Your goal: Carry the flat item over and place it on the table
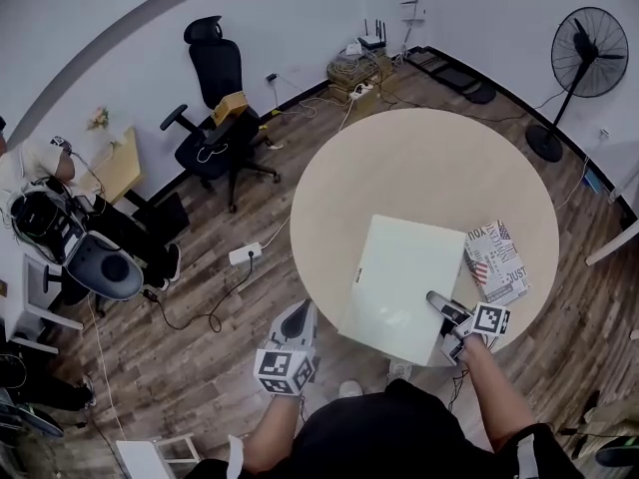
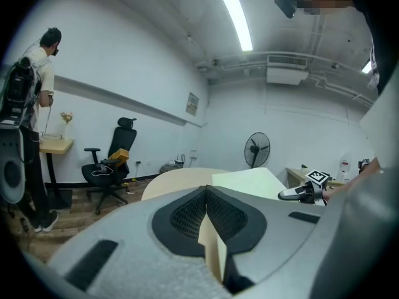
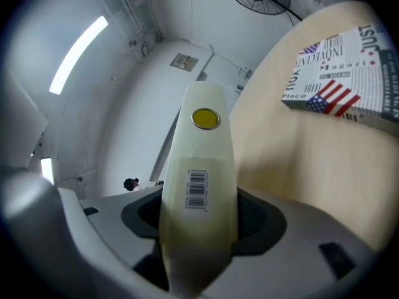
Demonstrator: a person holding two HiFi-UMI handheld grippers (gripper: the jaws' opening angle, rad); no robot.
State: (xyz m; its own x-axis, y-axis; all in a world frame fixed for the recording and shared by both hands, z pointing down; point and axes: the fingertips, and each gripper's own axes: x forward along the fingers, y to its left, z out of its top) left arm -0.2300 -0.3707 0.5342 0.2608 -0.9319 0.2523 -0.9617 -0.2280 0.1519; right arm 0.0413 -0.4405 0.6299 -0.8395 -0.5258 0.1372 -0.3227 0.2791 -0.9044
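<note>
the flat item [image 1: 399, 285] is a pale cream slab with a barcode label and a round yellow sticker on its edge. it sits over the near side of the round bench [image 1: 399, 158]. the right gripper [image 1: 435, 299] jaws grasp its edge. the left gripper [image 1: 302, 309] jaws are clenched off the rim, with a pale sliver between them i can't identify. whether the slab rests flat is unclear. a flag-print box [image 1: 496, 262] lies just beside it, and a fan [image 1: 589, 53] and an office chair [image 1: 215, 98] stand beyond.

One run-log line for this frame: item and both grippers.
flat box: over round table, beside printed box | right gripper: fingers clamp flat box edge | left gripper: fingers closed on thin cream strip
</note>
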